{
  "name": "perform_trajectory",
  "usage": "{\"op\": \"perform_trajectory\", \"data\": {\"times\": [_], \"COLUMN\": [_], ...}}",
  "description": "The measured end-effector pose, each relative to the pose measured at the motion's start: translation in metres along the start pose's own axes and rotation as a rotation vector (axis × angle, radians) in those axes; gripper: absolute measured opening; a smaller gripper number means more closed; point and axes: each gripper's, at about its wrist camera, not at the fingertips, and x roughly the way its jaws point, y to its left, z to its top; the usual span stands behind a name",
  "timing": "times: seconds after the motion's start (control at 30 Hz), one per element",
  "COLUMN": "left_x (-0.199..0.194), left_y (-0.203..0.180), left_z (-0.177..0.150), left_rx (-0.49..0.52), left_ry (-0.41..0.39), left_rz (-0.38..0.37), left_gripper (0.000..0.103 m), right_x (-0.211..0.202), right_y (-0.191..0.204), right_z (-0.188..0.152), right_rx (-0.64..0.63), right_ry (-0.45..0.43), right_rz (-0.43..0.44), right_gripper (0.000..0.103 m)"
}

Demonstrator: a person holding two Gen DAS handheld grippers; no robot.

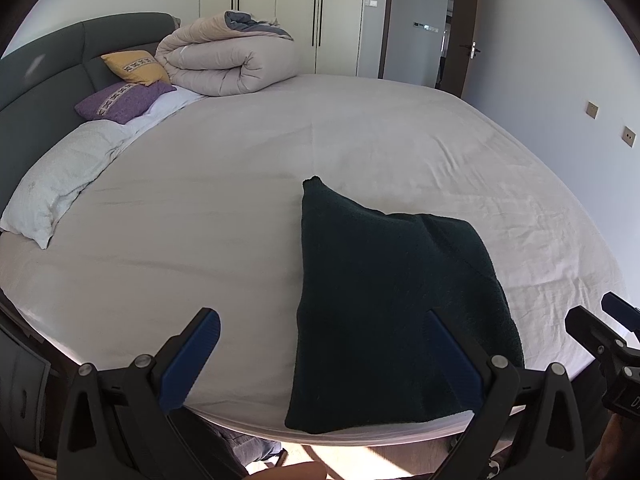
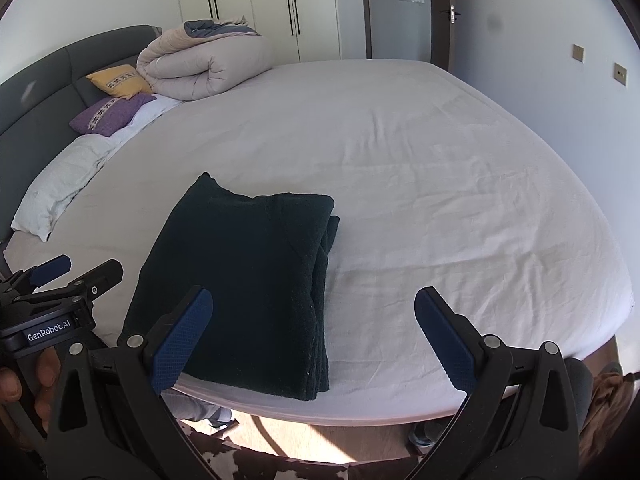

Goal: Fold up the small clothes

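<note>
Blue ribbed pads on black plastic arms filled the bottom of both views: the left gripper [image 1: 324,344] stood with its jaws spread wide and nothing between them, and the right gripper [image 2: 312,320] likewise stood wide apart and empty. Just beyond them, near the lower edge of the bed [image 2: 440,184], lay the dark green garment [image 2: 244,280], folded into a thick oblong with several layers stacked along its right side in the right wrist view. Its cloth looked fuzzy and knitted, almost black in the shade, with one small corner sticking up at the far end. In the left wrist view the garment [image 1: 384,304] sat at lower centre, partly behind the left gripper's right finger. Pale, smooth sheeting covered the mattress, faintly creased toward the right. At the upper left of the frame rested a rolled beige quilt [image 1: 224,60], a yellow cushion [image 1: 136,66], a purple cushion [image 1: 120,100] and a white rumpled pillow [image 1: 56,184] against a grey padded headboard [image 1: 36,80].
</note>
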Motion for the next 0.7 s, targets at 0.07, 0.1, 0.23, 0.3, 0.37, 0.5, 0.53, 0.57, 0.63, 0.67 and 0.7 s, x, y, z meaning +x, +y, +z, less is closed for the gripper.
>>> {"op": "perform_trajectory", "data": {"times": [0.07,0.1,0.23,0.3,0.37,0.5,0.53,0.57,0.63,0.67,0.7], "left_x": [0.001,0.001,0.002,0.003,0.003,0.003,0.003,0.003,0.003,0.003,0.003], "left_y": [0.0,0.0,0.001,0.0,0.0,-0.001,-0.001,0.0,0.0,-0.001,-0.001], "left_z": [0.0,0.0,-0.001,-0.002,-0.002,-0.003,-0.003,-0.003,-0.003,-0.003,-0.003], "left_rx": [-0.001,-0.001,-0.002,-0.001,-0.003,-0.003,-0.003,-0.003,-0.003,-0.003,-0.003], "left_ry": [0.001,0.001,0.006,0.007,0.008,0.008,0.007,0.007,0.007,0.007,0.007], "left_rz": [0.001,0.001,-0.002,-0.002,-0.003,-0.002,-0.002,-0.002,-0.003,-0.003,-0.003], "left_gripper": [0.103,0.103,0.103,0.103,0.103,0.103,0.103,0.103,0.103,0.103,0.103], "right_x": [0.003,0.005,0.009,0.012,0.014,0.017,0.017,0.018,0.019,0.02,0.02], "right_y": [0.002,0.004,0.008,0.01,0.01,0.011,0.011,0.012,0.012,0.013,0.014], "right_z": [-0.001,-0.001,-0.002,-0.002,-0.002,-0.003,-0.002,-0.002,-0.003,-0.003,-0.003], "right_rx": [0.002,0.002,-0.001,0.001,0.004,0.006,0.007,0.007,0.008,0.008,0.008], "right_ry": [0.005,0.008,0.014,0.02,0.027,0.034,0.035,0.036,0.038,0.039,0.04], "right_rz": [0.0,0.0,0.002,0.004,0.006,0.007,0.007,0.007,0.007,0.007,0.006], "right_gripper": [0.103,0.103,0.103,0.103,0.103,0.103,0.103,0.103,0.103,0.103,0.103]}}
